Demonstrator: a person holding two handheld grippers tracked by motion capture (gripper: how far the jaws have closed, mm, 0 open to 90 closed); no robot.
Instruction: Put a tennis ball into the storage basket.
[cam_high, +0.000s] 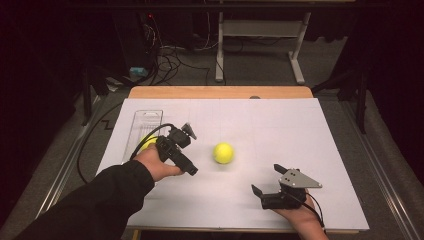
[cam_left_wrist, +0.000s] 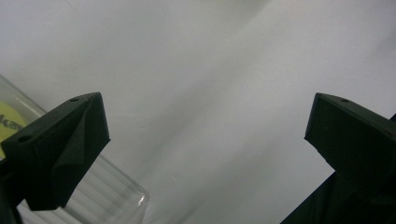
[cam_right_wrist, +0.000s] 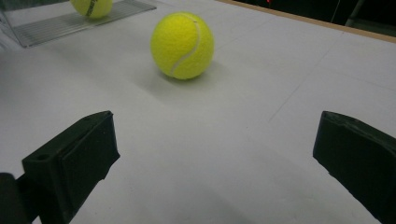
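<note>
White sheeting covers the counter (cam_high: 280, 125), with a strip of bare wood along the far edge and a dark room with cables and desk legs beyond. Near the middle of the sheet sits a loose tennis ball (cam_high: 223, 153), well apart from both tools and touching neither. At the left lies a clear plastic tube (cam_high: 144, 126), flat on its side with its length running away from the person; a second ball (cam_high: 148, 142) rests in or at its near end, mostly hidden behind the left hand, so I cannot tell how far inside it is. The left tool (cam_high: 189, 150) hovers just beside the tube's near end, jaws spread wide with nothing between them, the tube's rim showing at the corner of its own view; it seems placed there to steady or guard the opening. The right tool (cam_high: 266, 180) rests low near the front edge, jaws wide and empty, aimed toward the loose ball, which sits straight ahead in the right gripper view. That aim suggests it is lined up to fetch the ball for the tube.
</note>
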